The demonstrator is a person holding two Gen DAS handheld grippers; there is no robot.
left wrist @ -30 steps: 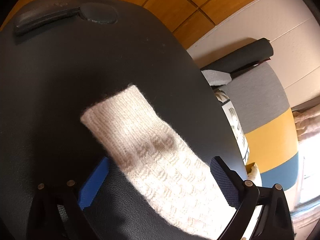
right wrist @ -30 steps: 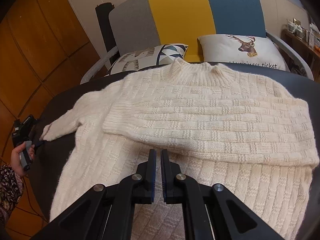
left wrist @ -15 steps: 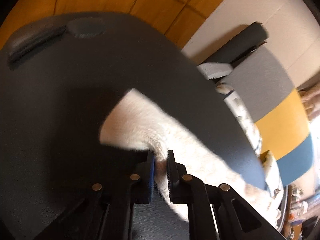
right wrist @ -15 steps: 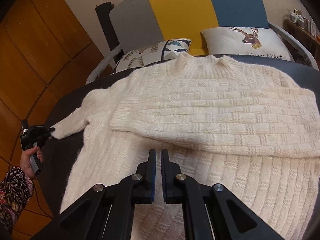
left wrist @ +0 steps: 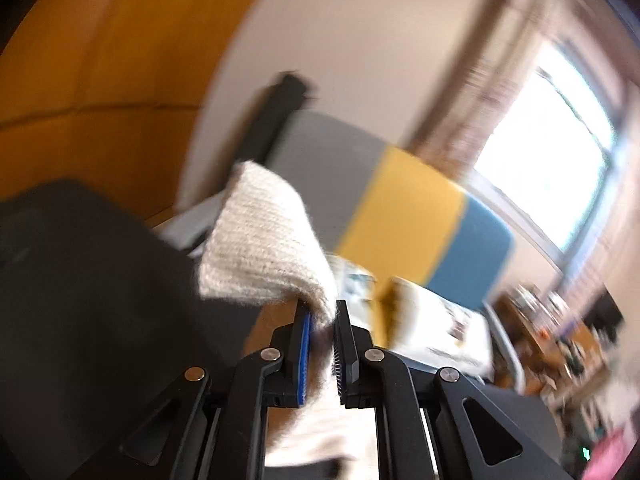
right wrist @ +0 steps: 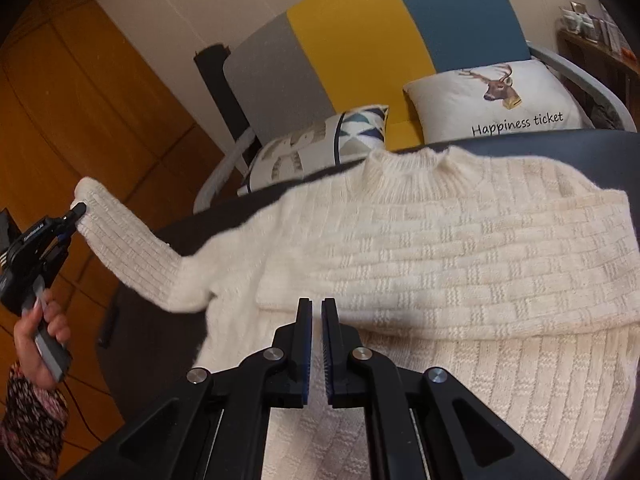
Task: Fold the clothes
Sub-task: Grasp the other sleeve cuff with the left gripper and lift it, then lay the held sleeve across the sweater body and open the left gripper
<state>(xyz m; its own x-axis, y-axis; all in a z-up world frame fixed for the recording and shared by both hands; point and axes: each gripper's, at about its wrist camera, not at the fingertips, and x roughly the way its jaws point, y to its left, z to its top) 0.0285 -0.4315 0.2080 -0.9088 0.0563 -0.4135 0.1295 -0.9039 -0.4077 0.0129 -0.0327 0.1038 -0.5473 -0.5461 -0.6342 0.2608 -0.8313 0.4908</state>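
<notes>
Counter [right wrist: 144, 344]: dark, round-edged, carried the whole job. Sofa [right wrist: 360, 52] with two cushions sat just past its far edge.

Sweater [right wrist: 420, 248]: cream chunky knit, spread over most of the counter, collar toward the far edge. One sleeve [right wrist: 440, 296] lay folded across the chest. Other sleeve [right wrist: 132, 248] was lifted clear off the counter's left edge, cuff up in the air.

Handling, my read: soft, floppy, zero stiffness, so anything unsupported sags; bulky, moderate weight for a garment. Fuzzy surface grips well, low slip risk, but loose knit stretches and can snag on toothed pads. Best hold looked like the ribbed cuff or a seam/hem edge, where the knit is denser; a mid-panel pinch would just pull a peak.

Left tongs [left wrist: 324, 320]: clamped on the ribbed cuff [left wrist: 260, 248], knit pinched between the pads. Left wrist view motion-blurred.

Right tongs [right wrist: 316, 344]: pads nearly together with a thin gap, nothing between them, hovering above the sweater near the folded sleeve's lower edge.
</notes>
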